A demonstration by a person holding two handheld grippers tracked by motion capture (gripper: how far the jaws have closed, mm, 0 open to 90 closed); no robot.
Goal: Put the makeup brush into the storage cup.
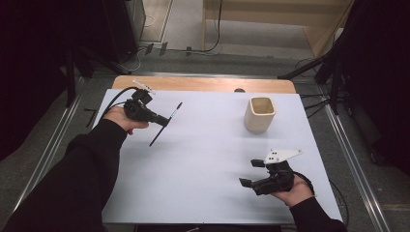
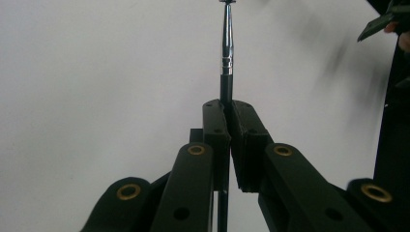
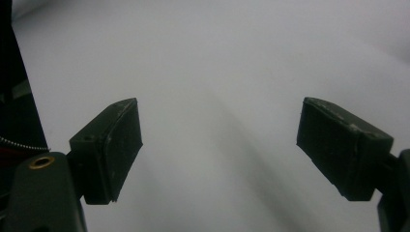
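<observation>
Jaws of the left gripper (image 1: 162,120) are clamped on a thin black rod (image 1: 165,124), held above the table (image 1: 193,164) at about 10 o'clock; those of the right gripper (image 1: 251,173), at 4 o'clock, are spread with nothing between. A cream cup (image 1: 259,114) is seen at 1 o'clock, its inside seemingly bare, though the bottom is hidden. The rod's tip (image 2: 226,2) is cut off in the left gripper view.
</observation>
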